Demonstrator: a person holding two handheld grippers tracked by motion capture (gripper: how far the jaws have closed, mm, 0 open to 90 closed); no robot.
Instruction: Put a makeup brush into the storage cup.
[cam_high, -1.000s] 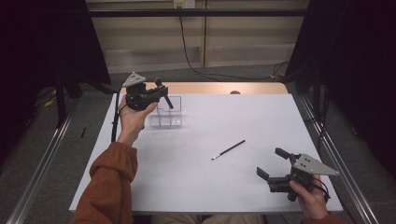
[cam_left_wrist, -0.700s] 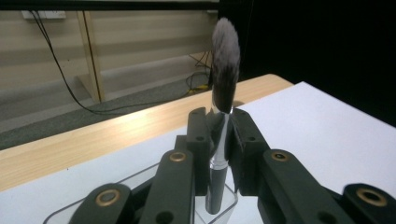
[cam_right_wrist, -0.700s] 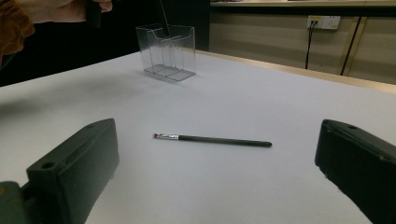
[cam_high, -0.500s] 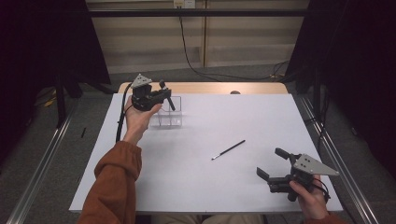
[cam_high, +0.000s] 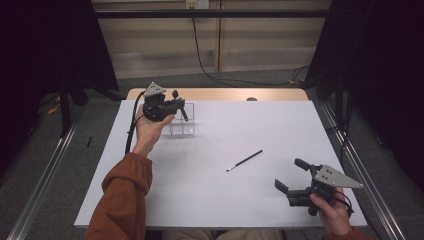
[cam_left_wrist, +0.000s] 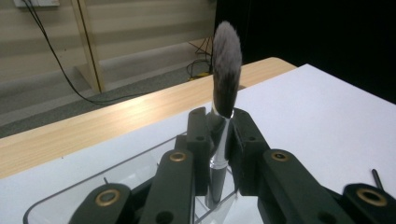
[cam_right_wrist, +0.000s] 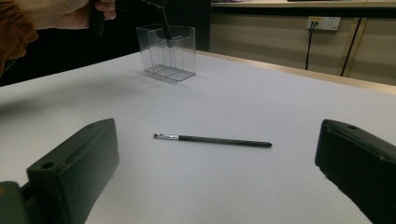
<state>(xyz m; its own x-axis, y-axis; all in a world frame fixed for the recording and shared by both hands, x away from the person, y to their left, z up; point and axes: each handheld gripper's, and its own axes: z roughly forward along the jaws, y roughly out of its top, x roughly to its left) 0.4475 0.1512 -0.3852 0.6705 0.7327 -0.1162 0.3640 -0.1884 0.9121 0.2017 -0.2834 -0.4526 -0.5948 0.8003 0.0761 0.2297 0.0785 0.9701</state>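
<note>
While our left hand-held gripper (cam_left_wrist: 219, 140) clenches one fluffy brush (cam_left_wrist: 226, 88), bristles up and handle slanting down into the one clear holder (cam_high: 183, 125) at the bench's (cam_high: 210, 200) far left, our right hand-held gripper (cam_high: 296, 176) gapes, released, near one thin brush (cam_high: 244, 160) lying flat, tip toward us.

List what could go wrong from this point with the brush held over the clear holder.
The left gripper pinches the fluffy brush on its thin handle; it could tilt or slip. The handle end, low in the clear holder, may catch a divider and tip this light holder. The thin brush lies flat, awkward for the open right gripper.
</note>
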